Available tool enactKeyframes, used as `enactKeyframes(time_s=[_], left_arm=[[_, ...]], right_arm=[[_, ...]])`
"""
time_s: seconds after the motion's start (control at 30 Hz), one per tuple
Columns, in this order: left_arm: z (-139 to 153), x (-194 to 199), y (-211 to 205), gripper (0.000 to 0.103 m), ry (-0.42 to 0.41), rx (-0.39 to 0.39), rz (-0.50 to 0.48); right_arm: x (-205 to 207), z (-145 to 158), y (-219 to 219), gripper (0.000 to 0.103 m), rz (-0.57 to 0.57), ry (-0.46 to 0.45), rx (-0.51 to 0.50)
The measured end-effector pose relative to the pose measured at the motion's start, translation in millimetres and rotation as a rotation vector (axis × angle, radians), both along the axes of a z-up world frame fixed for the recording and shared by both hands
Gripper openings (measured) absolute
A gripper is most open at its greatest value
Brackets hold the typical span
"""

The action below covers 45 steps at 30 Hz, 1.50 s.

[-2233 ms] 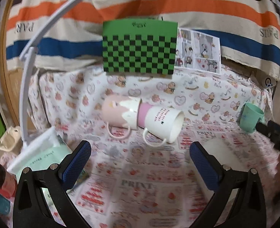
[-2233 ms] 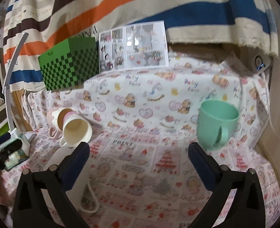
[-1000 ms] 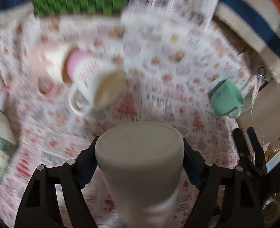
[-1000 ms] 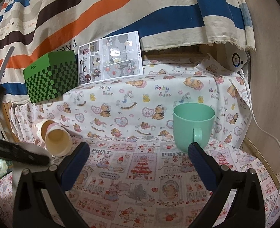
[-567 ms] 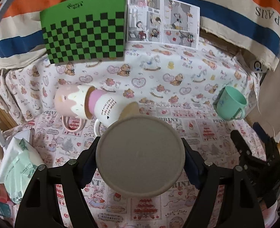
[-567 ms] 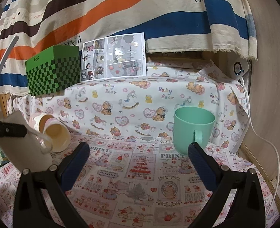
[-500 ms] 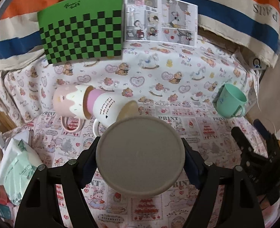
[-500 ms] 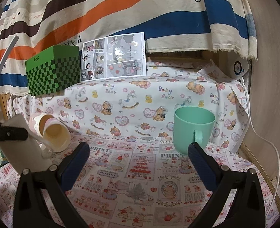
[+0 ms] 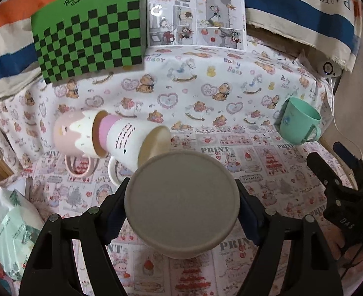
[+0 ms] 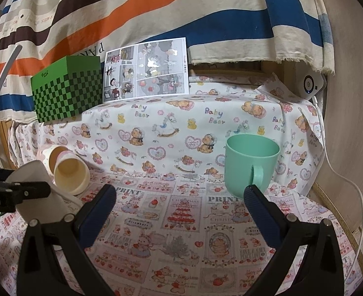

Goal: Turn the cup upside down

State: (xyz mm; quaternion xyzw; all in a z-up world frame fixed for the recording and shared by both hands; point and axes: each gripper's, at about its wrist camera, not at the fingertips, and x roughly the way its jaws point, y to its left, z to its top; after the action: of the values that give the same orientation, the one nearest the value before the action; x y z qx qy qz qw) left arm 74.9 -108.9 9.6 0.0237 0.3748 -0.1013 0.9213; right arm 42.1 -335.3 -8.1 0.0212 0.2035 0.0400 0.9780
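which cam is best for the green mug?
Right wrist. The green mug stands upright, near and sharp just beyond the open right gripper, with rim, inside and handle all clear. In the left wrist view the mug is small and warped at the right edge, past the grey cup that the left gripper holds.

Left wrist view: looks steeply down over the patterned cloth [image 9: 206, 93] from above, the base of the white cup [image 9: 181, 204] very close and filling the centre. Right wrist view: sits low, near cloth level, facing level toward the striped curtain [image 10: 156, 12]. Shared between both: green checkered box [image 9: 87, 34] [image 10: 68, 88], comic sheet [image 9: 196, 17] [image 10: 147, 69], green mug [image 9: 298, 120] [image 10: 251, 165], nested mugs [image 9: 107, 135] [image 10: 65, 170].
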Motion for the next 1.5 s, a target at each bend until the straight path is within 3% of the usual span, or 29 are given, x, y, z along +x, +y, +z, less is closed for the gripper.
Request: enactKeyframes(time_s=[0.1, 0.23, 0.37, 0.5, 0.57, 0.67, 0.87, 1.23, 1.5], left_arm=[[6, -5, 1, 0.087, -0.072, 0.023, 0.005], [25, -20, 11, 0.099, -0.180, -0.042, -0.022], [45, -40, 32, 0.102, -0.316, -0.097, -0.014], [57, -65, 52, 0.102, -0.469, -0.065, 0.011], [61, -80, 59, 0.103, -0.513, -0.060, -0.020], [62, -98, 70, 0.102, -0.580, -0.045, 0.032], [46, -104, 99, 0.102, -0.577, -0.085, 0.064], [12, -102, 121, 0.102, -0.562, -0.089, 0.171], [-1, -94, 117, 0.102, -0.529, -0.050, 0.169]], right_arm=[[1, 0, 0, 0.103, 0.001, 0.003, 0.003], [1, -1, 0, 0.103, 0.001, 0.004, 0.009], [-3, 0, 4, 0.103, 0.018, -0.014, -0.001], [-9, 3, 12, 0.103, 0.024, -0.030, -0.026], [-15, 8, 15, 0.103, 0.044, -0.031, 0.007], [-32, 19, 25, 0.103, 0.101, -0.070, 0.050], [-59, 29, 47, 0.103, 0.157, -0.170, 0.017], [-54, 17, 50, 0.103, 0.152, -0.153, -0.010], [-54, 12, 58, 0.103, 0.154, -0.166, -0.066]])
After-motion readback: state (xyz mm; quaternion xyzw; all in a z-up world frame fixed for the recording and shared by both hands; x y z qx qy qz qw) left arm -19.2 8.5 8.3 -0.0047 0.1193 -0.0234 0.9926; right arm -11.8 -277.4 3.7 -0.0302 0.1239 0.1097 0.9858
